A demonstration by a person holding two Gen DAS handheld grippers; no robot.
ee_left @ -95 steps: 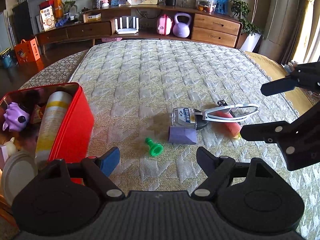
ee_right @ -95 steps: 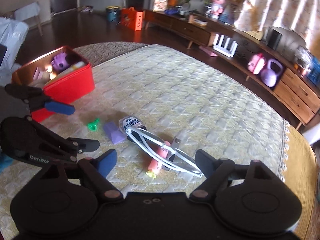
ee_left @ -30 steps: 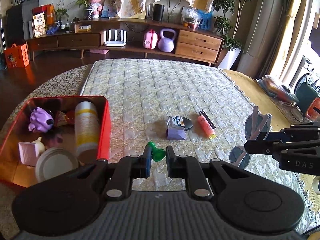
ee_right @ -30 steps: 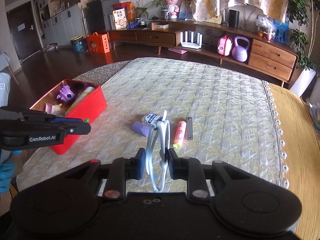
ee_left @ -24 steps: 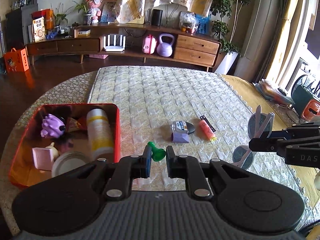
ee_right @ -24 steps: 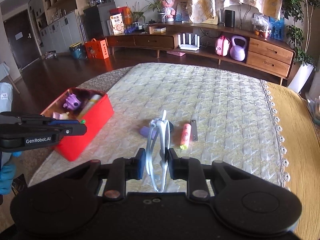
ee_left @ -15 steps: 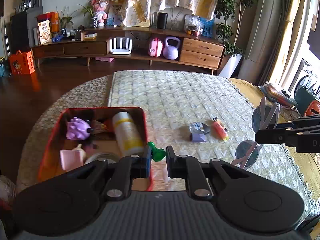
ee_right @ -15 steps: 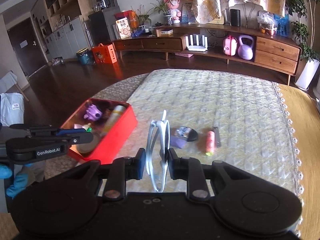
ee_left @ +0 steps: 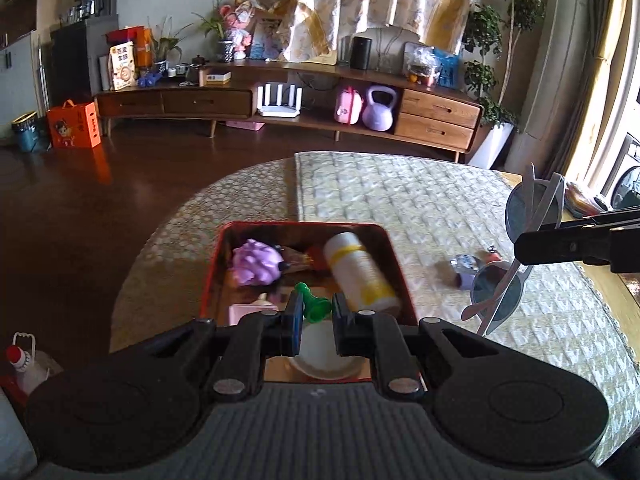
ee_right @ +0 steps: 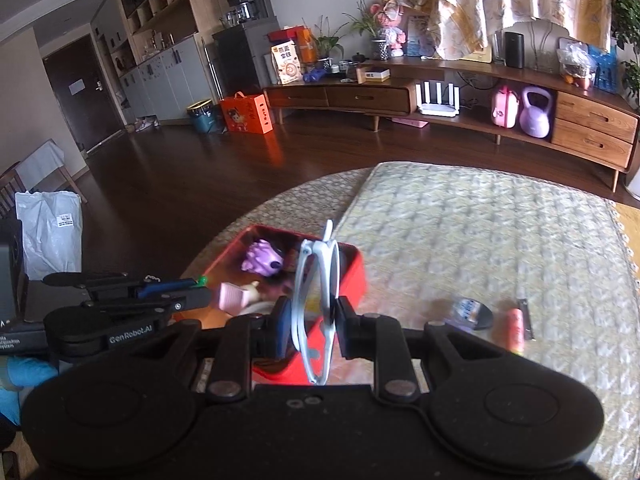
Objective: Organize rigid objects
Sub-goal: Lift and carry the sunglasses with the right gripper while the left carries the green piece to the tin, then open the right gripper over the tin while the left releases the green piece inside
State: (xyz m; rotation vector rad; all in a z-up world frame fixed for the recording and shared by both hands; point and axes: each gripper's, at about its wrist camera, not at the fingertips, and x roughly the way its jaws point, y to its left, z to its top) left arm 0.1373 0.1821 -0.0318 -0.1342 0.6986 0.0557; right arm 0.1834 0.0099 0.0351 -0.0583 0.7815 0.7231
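Note:
My left gripper (ee_left: 313,313) is shut on a small green peg (ee_left: 311,305) and hangs over the near part of the red tin box (ee_left: 207,278). The box holds a purple toy (ee_left: 256,263), a white and yellow bottle (ee_left: 357,272), a pink item and a white lid. My right gripper (ee_right: 311,316) is shut on folded white-framed sunglasses (ee_right: 317,280), held upright above the red box (ee_right: 352,276). In the left wrist view the sunglasses (ee_left: 516,248) hang at the right, over the quilted mat (ee_left: 420,200).
On the mat (ee_right: 480,232) lie a small clear bottle on a purple block (ee_right: 466,312), an orange tube (ee_right: 514,328) and a thin dark strip. The round table's rim falls off to dark floor at left. A long wooden sideboard stands far behind.
Both grippers have swung left, away from the loose items and over the red box, each keeping its hold. The box now sits straight ahead of both cameras.

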